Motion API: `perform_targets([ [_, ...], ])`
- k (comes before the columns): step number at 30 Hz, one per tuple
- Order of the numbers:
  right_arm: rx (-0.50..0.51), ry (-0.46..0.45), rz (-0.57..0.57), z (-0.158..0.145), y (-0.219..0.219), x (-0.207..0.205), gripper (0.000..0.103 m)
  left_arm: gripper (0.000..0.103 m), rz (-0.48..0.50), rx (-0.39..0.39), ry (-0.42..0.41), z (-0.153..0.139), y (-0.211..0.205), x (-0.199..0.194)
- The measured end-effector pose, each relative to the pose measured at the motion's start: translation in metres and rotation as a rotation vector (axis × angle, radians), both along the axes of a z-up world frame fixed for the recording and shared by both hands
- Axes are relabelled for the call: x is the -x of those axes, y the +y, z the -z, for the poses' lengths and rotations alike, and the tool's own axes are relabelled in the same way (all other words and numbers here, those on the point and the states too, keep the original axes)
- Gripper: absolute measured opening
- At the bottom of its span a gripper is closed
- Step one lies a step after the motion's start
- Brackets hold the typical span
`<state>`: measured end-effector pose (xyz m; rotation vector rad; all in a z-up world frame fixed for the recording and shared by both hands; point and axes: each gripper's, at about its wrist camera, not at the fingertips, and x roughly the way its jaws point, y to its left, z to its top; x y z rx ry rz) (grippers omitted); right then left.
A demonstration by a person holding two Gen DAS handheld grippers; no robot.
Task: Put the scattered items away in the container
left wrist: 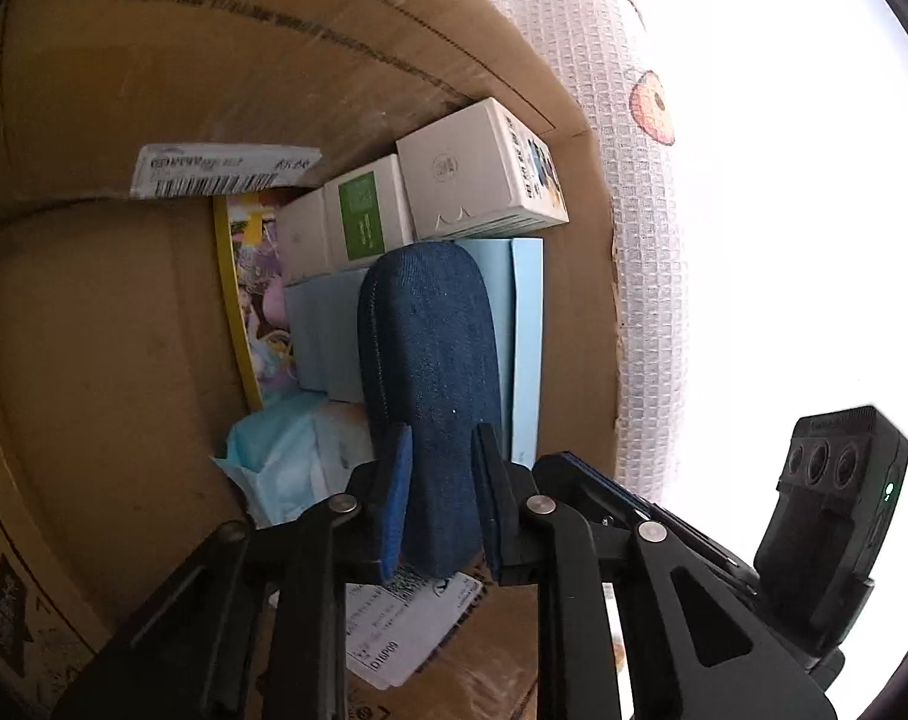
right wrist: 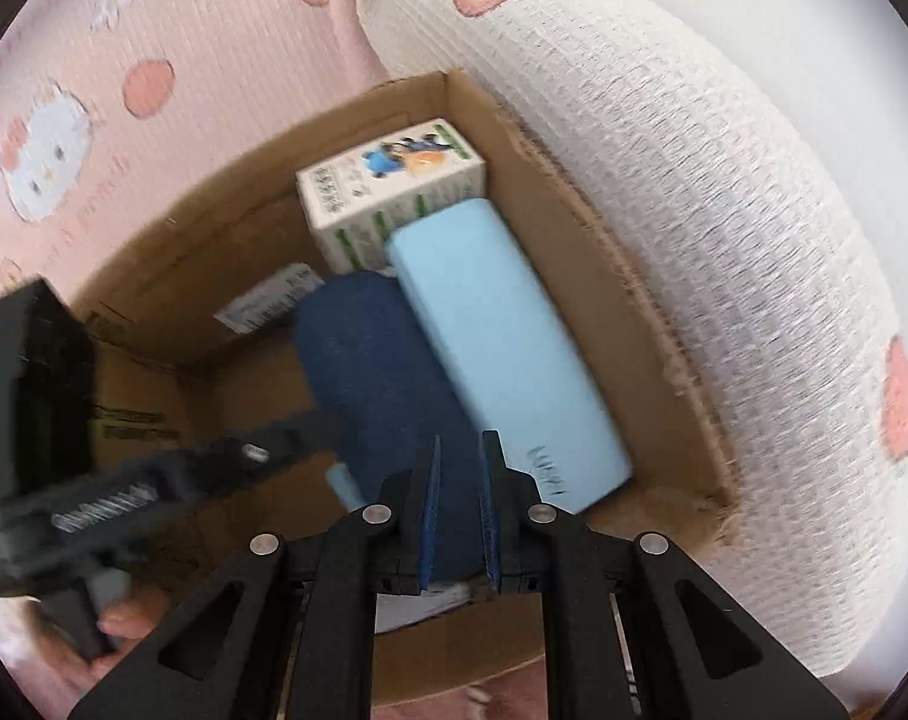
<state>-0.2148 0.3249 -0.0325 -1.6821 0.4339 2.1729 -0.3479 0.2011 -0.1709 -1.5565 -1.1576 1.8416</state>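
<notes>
Your left gripper [left wrist: 439, 495] clamps the denim pouch [left wrist: 430, 354] mid-frame, lying inside the cardboard box [left wrist: 94, 330] on the light blue case [left wrist: 523, 324]. Placing step; next, release and withdraw. Right view: your right gripper [right wrist: 459, 504] is clenched empty above the pouch.

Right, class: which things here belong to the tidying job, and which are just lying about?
Job:
cardboard box
denim pouch, gripped by left gripper
light blue box
cartoon carton
face mask

Lying about:
waffle-weave pillow
pink blanket
</notes>
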Motion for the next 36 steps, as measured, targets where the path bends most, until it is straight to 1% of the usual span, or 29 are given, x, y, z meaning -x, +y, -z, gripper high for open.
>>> perform_targets([
  [3, 0.011, -0.015, -0.005, 0.011, -0.005, 0.008, 0.009, 0.022, 0.011, 0.030, 0.015, -0.004, 0.004, 0.001],
  [6, 0.010, -0.041, -0.006, 0.025, -0.004, 0.011, 0.009, 0.022, 0.026, 0.096, 0.038, -0.009, 0.014, 0.001],
  [9, 0.035, -0.027, 0.017, 0.026, 0.002, 0.009, 0.009, 0.022, 0.043, 0.168, 0.076, -0.017, 0.024, 0.000],
  [10, 0.053, -0.024, 0.028, 0.028, 0.005, 0.008, 0.009, 0.022, 0.047, 0.184, 0.087, -0.019, 0.026, -0.001],
  [12, 0.080, -0.020, 0.042, 0.029, 0.010, 0.007, 0.009, 0.022, 0.057, 0.190, 0.090, -0.021, 0.027, -0.001],
  [15, 0.079, -0.021, 0.049, 0.024, 0.011, 0.006, 0.009, 0.022, 0.065, 0.179, 0.075, -0.023, 0.024, -0.001],
  [16, 0.067, -0.026, 0.053, 0.023, 0.008, 0.006, 0.009, 0.025, 0.069, 0.165, 0.055, -0.024, 0.022, -0.002],
  [17, 0.056, -0.035, 0.055, 0.021, 0.004, 0.005, 0.009, 0.027, 0.075, 0.143, 0.028, -0.029, 0.018, 0.000],
  [18, 0.052, -0.041, 0.052, 0.020, 0.001, 0.005, 0.009, 0.028, 0.081, 0.108, -0.012, -0.027, 0.015, 0.002],
  [19, 0.057, -0.036, 0.052, 0.017, -0.001, 0.003, 0.009, 0.032, 0.073, 0.075, -0.043, -0.025, 0.011, 0.002],
  [20, 0.067, -0.008, 0.061, 0.009, -0.002, -0.001, 0.009, 0.036, 0.055, 0.049, -0.059, -0.024, 0.006, 0.002],
  [21, 0.078, 0.031, 0.076, 0.001, -0.001, -0.005, 0.009, 0.036, 0.030, 0.029, -0.068, -0.024, 0.000, 0.002],
  [22, 0.084, 0.063, 0.086, -0.006, 0.000, -0.008, 0.009, 0.036, 0.009, 0.032, -0.066, -0.026, -0.006, 0.002],
  [23, 0.080, 0.080, 0.090, -0.011, 0.002, -0.011, 0.009, 0.036, -0.004, 0.046, -0.057, -0.029, -0.010, 0.002],
  [25, 0.044, 0.072, 0.105, -0.016, 0.007, -0.014, 0.009, 0.037, -0.013, 0.068, -0.020, -0.036, -0.016, 0.002],
  [27, -0.001, 0.048, 0.112, -0.015, 0.011, -0.017, 0.009, 0.043, 0.005, 0.082, 0.008, -0.043, -0.016, 0.002],
  [28, -0.012, 0.041, 0.115, -0.013, 0.012, -0.018, 0.009, 0.048, 0.001, 0.111, 0.020, -0.053, -0.017, -0.001],
  [29, -0.011, 0.036, 0.119, -0.011, 0.017, -0.020, 0.009, 0.051, -0.011, 0.145, 0.041, -0.066, -0.018, -0.004],
  [31, 0.012, 0.029, 0.127, -0.005, 0.032, -0.022, 0.009, 0.053, -0.025, 0.206, 0.097, -0.076, -0.016, -0.007],
  [33, 0.026, 0.027, 0.142, 0.005, 0.035, -0.022, 0.009, 0.053, -0.012, 0.234, 0.131, -0.071, -0.010, -0.005],
  [34, 0.022, 0.022, 0.151, 0.008, 0.037, -0.023, 0.009, 0.053, -0.005, 0.238, 0.136, -0.064, -0.006, -0.001],
  [35, 0.015, 0.016, 0.159, 0.011, 0.039, -0.024, 0.009, 0.053, 0.002, 0.238, 0.138, -0.037, 0.005, 0.008],
  [36, 0.007, 0.011, 0.166, 0.015, 0.042, -0.025, 0.009, 0.053, 0.009, 0.239, 0.138, -0.022, 0.011, 0.012],
])
